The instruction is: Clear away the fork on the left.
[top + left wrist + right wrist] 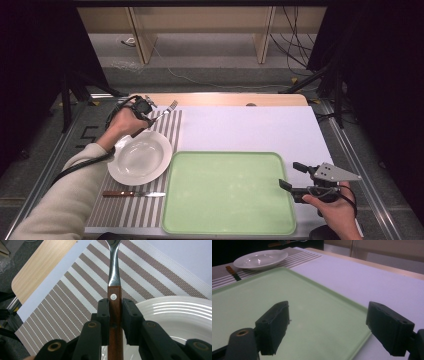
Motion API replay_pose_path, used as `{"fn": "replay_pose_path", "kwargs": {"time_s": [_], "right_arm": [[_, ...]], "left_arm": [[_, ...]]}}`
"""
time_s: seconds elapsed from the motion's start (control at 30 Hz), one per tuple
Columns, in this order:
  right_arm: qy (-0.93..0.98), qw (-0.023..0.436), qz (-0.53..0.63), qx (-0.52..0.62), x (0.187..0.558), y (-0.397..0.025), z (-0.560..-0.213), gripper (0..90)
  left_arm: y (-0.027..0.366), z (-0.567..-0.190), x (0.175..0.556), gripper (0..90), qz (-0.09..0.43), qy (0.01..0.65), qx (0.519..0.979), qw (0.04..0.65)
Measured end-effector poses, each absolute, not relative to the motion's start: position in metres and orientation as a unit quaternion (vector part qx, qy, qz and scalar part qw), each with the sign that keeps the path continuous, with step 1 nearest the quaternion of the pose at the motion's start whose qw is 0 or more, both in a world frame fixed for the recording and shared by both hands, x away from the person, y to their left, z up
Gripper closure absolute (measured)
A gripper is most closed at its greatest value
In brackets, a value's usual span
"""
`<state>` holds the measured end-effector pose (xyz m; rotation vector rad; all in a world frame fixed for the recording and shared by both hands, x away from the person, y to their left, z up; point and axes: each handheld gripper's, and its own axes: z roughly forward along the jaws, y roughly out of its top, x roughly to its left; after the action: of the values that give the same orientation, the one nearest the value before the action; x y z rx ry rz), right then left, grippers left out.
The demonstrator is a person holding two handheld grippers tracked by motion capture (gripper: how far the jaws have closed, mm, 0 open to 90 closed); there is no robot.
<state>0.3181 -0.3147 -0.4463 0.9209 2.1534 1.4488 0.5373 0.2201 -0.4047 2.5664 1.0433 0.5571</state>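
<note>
High view: table with white sheet point(250, 127) over a wooden top; striped placemat point(127, 210) at the left side; green tray point(227, 192) in the centre near the front edge; white plate point(140, 156) on the placemat, just left of the tray. Item, fork point(167, 111): wooden handle, metal neck and tines, held by the left gripper point(145, 111) above the far part of the placemat, beyond the plate, tines pointing away toward the far right. Left gripper view: jaws clamped on the fork point(115, 303) at the upper end of its wooden handle, just below a metal rivet; metal neck runs up and out of the top edge; striped placemat point(75, 295) beneath; plate point(180, 315) rim at lower right. Item, knife point(134, 193): wooden handle, metal blade, lying flat on the placemat in front of the plate, blade tip toward the tray. Right gripper point(292, 176): at the tray's right edge, jaws wide apart, holding nothing. Right gripper view: right gripper point(337, 327) with one jaw over the green tray point(249, 305), the other over the white sheet point(362, 280); plate point(260, 259) and knife handle point(230, 270) farther off.
</note>
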Motion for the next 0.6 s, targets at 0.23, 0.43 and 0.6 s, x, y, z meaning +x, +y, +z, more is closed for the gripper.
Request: {"fn": "replay_pose_path", "kwargs": {"time_s": [0.23, 0.43, 0.6], "right_arm": [[0.767, 0.193, 0.516, 0.328, 0.318, -0.315, -0.446, 19.8], [0.767, 0.193, 0.516, 0.328, 0.318, -0.315, -0.446, 19.8], [0.767, 0.192, 0.517, 0.329, 0.318, -0.314, -0.447, 19.8]], "left_arm": [[0.217, -0.401, 0.524, 76.7, 0.186, 0.377, 0.891, 0.173], [0.213, -0.401, 0.51, 76.6, 0.18, 0.382, 0.888, 0.182], [0.208, -0.398, 0.496, 76.7, 0.174, 0.38, 0.888, 0.193]]}}
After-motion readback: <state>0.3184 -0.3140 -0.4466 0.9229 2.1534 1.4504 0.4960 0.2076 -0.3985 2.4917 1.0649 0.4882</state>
